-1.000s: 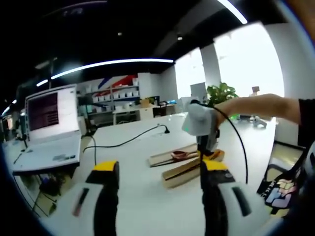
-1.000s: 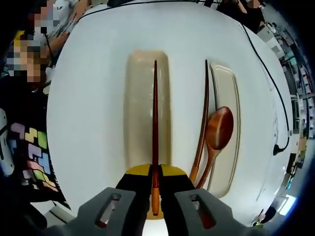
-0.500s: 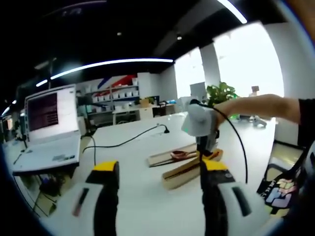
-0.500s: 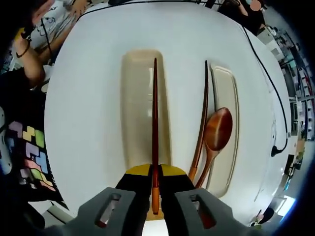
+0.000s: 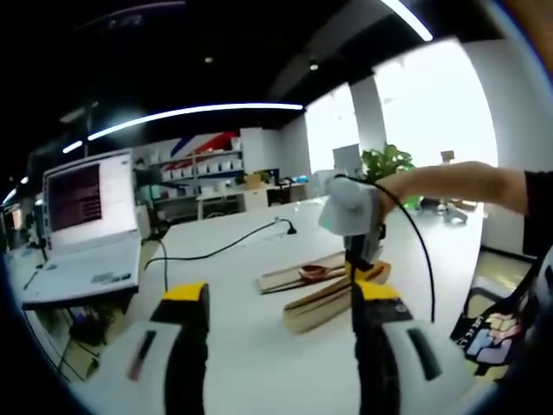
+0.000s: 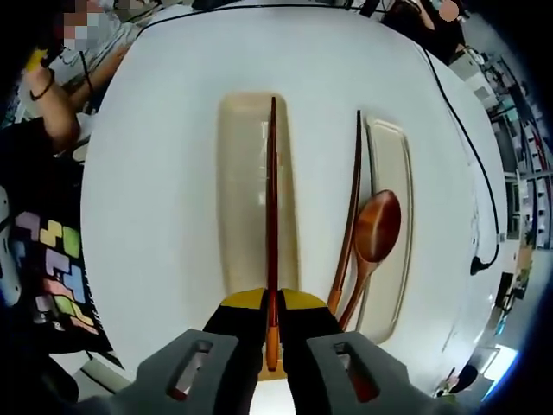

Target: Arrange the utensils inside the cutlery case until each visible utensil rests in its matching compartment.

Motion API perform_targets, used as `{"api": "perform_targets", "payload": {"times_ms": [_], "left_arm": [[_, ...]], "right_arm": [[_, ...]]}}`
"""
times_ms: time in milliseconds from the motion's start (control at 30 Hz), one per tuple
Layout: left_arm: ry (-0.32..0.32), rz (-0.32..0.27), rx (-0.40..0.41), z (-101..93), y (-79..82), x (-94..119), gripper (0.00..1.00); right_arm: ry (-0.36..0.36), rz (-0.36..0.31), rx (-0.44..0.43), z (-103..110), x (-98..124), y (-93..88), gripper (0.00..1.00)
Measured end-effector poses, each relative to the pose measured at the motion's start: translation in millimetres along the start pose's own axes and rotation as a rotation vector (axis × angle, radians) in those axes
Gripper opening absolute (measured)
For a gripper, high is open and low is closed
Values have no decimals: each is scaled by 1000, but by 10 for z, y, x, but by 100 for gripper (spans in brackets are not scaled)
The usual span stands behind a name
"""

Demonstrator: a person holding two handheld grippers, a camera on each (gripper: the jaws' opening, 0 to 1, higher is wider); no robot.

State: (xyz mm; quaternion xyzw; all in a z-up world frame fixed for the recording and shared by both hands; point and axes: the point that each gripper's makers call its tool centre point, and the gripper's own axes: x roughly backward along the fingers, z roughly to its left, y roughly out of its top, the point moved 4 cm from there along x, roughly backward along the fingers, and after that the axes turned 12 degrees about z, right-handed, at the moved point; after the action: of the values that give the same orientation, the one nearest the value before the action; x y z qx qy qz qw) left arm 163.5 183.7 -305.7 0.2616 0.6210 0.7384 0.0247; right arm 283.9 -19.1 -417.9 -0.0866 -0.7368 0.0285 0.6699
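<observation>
Glossy, dark reddish wood: the chopstick [image 6: 272, 225] between the right claw's [image 6: 272, 346] jaws, its twin [image 6: 349, 226] beside, and the spoon [image 6: 373, 239]. Matt beige case [image 6: 244, 199] ahead; smooth white table [image 6: 155, 173].

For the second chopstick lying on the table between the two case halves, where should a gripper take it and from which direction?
Grip the loose chopstick at its thick butt end, nearest the right gripper, coming straight down from above with the jaws across its width. It lies flat on the white table, and the wooden spoon crowds that end closely, so a narrow pinch looks safest.
</observation>
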Motion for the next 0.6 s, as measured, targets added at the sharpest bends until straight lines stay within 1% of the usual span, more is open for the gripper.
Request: {"api": "perform_targets", "payload": {"times_ms": [333, 433, 533, 600], "left_arm": [[-1, 6, -2, 9, -8, -10, 70], [-2, 5, -4, -1, -5, -7, 70], [-4, 2, -4, -9, 0, -4, 70], [-2, 3, -4, -8, -3, -6, 70]], "right_arm": [[-4, 6, -7, -14, -10, -25, 4], [7, -2, -9, -9, 8, -31, 4], [0, -8, -8, -20, 66, -30, 4], [-8, -24, -14, -43, 135, -22, 4]]}}
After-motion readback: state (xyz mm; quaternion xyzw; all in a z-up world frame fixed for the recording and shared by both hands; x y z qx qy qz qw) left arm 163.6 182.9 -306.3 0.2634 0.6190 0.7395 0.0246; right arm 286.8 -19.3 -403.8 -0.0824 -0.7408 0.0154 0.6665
